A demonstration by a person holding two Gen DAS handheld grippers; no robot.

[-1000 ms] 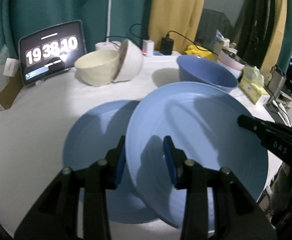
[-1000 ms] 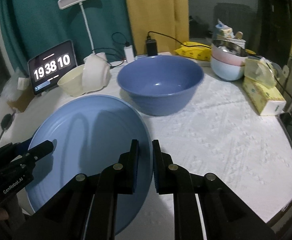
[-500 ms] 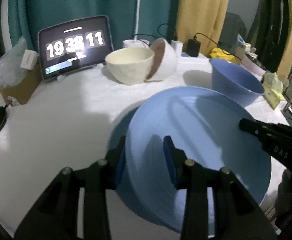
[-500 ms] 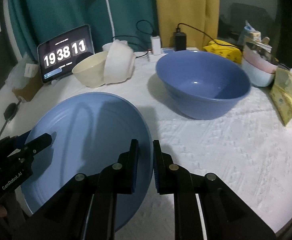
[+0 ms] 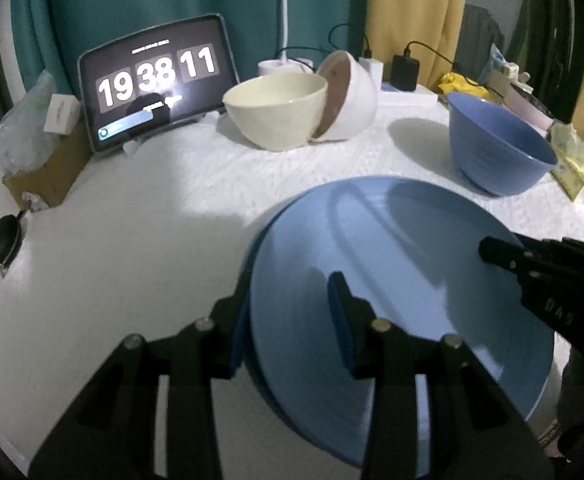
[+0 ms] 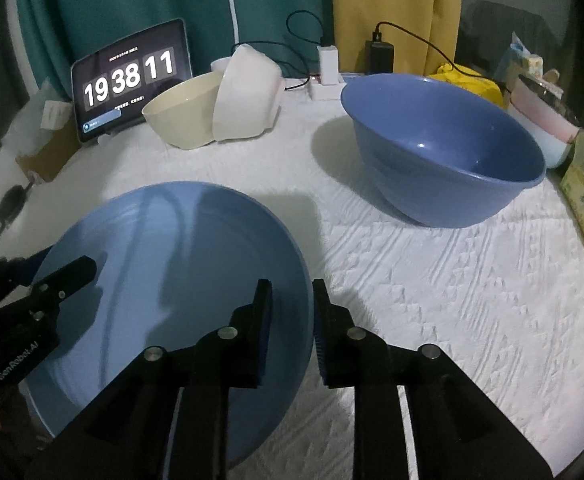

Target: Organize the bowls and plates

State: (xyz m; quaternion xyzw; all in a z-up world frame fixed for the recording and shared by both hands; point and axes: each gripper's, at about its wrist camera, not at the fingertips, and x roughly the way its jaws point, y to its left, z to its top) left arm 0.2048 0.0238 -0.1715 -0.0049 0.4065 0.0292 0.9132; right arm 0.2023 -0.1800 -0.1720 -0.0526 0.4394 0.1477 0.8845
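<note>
The wide, round, pale blue plate (image 5: 404,280) sits low at the near edge of the white textured surface (image 6: 432,280), and a sliver of a second blue plate (image 5: 254,256) shows just under its left rim, so it looks to be going down onto that one. The left tongs (image 5: 290,320) straddle the plate's left rim, one pad above it and one outside, and seem clamped on it. The right tongs (image 6: 292,320) straddle the opposite rim, and their jaws are opening, the pads now clear of the rim with it between them. Both point steeply down and inward, facing each other across the plate, each black tip visible in the other's view. What the next move turns on, I'd say, is that the rim lies straight between each pair of pads, so each must back out sideways. Beyond stand a deep blue bowl (image 6: 444,152) toward the right edge, and a cream bowl (image 5: 276,108) with a tipped white bowl (image 5: 348,96) leaning on it at the far edge
</note>
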